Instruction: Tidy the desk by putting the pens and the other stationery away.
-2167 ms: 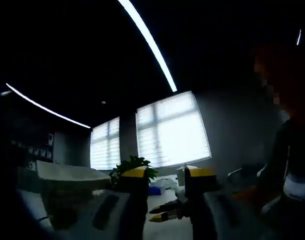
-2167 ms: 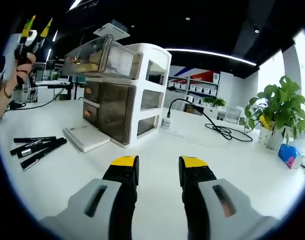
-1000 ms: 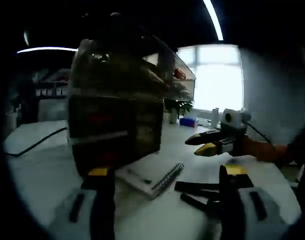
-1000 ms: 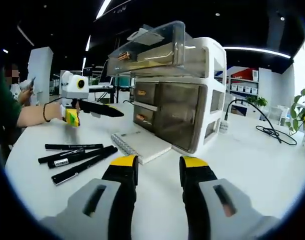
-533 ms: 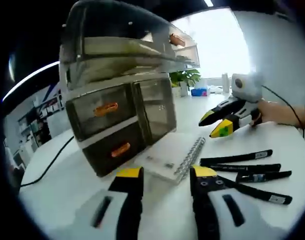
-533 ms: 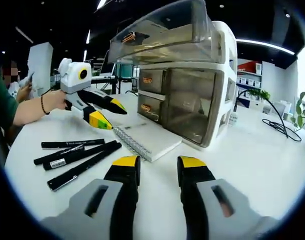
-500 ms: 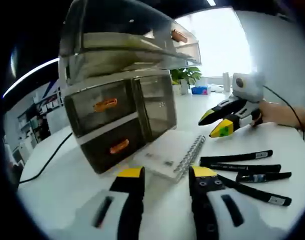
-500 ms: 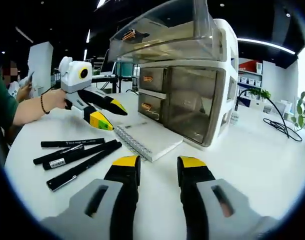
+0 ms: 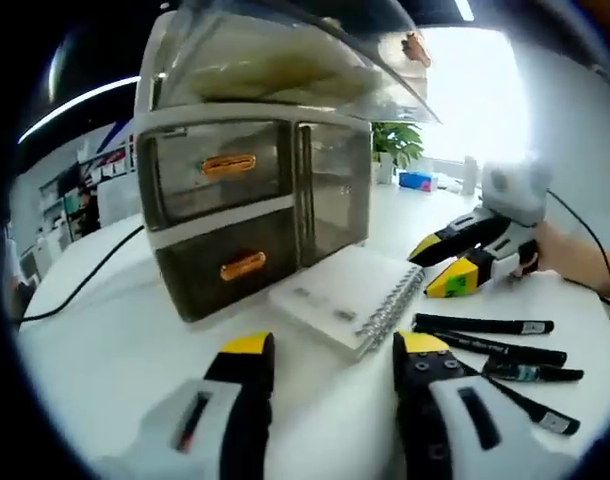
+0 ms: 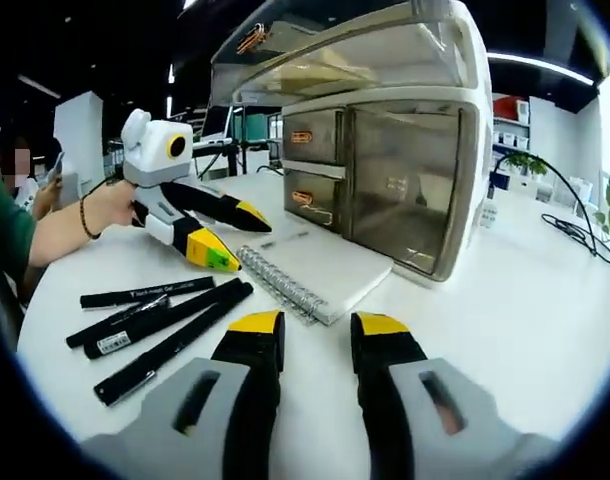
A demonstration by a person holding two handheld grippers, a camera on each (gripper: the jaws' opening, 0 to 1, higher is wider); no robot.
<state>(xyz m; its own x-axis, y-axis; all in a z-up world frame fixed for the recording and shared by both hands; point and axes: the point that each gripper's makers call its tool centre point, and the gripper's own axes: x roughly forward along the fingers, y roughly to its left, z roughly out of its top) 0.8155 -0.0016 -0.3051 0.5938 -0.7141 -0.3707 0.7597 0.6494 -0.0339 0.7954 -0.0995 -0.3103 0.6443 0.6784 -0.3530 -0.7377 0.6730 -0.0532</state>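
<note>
Right gripper view: four black pens (image 10: 155, 315).

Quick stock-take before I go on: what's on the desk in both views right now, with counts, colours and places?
Drawer unit: one, white frame with smoky clear drawers and orange handles, back of the desk.
Notebook: one, white, spiral-bound, flat in front of the drawers.
Pens: four, black, side by side on the desk beside the notebook.
Cable: one, black, trailing across the desk by the drawer unit.
Plant: one, green, far end near the window.
Desk: one, white.
Left claw: open, black with yellow tips, low over the desk before the notebook.
Right claw: open, same colours, near the notebook's edge.
</note>
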